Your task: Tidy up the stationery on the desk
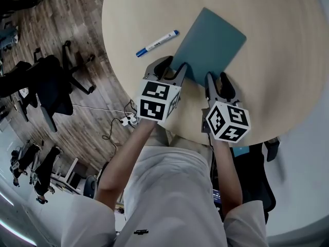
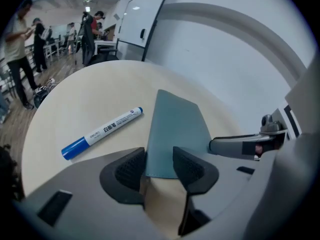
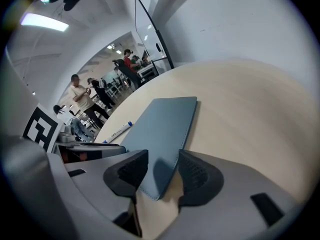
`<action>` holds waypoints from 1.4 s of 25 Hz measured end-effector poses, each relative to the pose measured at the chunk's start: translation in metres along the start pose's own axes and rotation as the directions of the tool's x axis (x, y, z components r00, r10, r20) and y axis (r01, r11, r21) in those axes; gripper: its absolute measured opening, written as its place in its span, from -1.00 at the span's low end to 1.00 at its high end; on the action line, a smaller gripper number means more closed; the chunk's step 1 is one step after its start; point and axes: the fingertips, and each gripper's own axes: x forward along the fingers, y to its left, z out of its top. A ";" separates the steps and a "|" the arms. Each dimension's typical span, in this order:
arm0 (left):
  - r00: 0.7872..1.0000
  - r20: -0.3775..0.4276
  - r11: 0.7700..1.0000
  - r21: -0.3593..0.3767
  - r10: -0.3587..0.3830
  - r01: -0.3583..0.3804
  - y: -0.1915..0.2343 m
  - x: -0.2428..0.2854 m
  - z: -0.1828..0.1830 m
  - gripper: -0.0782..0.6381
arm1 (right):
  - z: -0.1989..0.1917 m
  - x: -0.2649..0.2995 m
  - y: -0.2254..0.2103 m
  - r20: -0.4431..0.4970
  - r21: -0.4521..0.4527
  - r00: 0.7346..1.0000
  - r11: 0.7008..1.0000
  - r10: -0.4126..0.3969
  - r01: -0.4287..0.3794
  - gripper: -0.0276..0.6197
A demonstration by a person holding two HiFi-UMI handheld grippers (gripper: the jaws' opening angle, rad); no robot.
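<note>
Grippers low over the round desk (image 1: 277, 60), and we see both sets of jaws standing apart. Our left gripper (image 1: 172, 68) straddles the near left corner of the blue notebook (image 1: 208, 45), and our right gripper (image 1: 218, 81) straddles its near right corner, pads not pressing. The notebook lies flat on the desk, with the blue-capped marker (image 1: 157, 43) just to its left.

notebook (image 1: 208, 45): flat on table (image 1: 288, 60) | marker (image 1: 157, 42): on table, just left of notebook, not touching
</note>
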 end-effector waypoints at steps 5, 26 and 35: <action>1.000 -0.001 1.000 -0.011 -0.021 0.021 0.001 0.001 -0.002 -0.29 | -0.003 0.007 -0.006 -0.001 -0.014 0.999 0.999 -0.050 0.050 -0.34; 0.997 -0.040 0.998 0.007 -0.059 0.059 -0.039 -0.008 -0.045 -0.29 | -0.011 -0.010 -0.025 -0.020 -0.058 1.000 0.998 0.022 -0.024 -0.34; 0.995 -0.037 0.996 -0.028 -0.088 0.087 -0.081 -0.014 -0.083 -0.29 | -0.023 -0.033 -0.044 -0.015 -0.096 1.000 0.995 0.016 -0.017 -0.34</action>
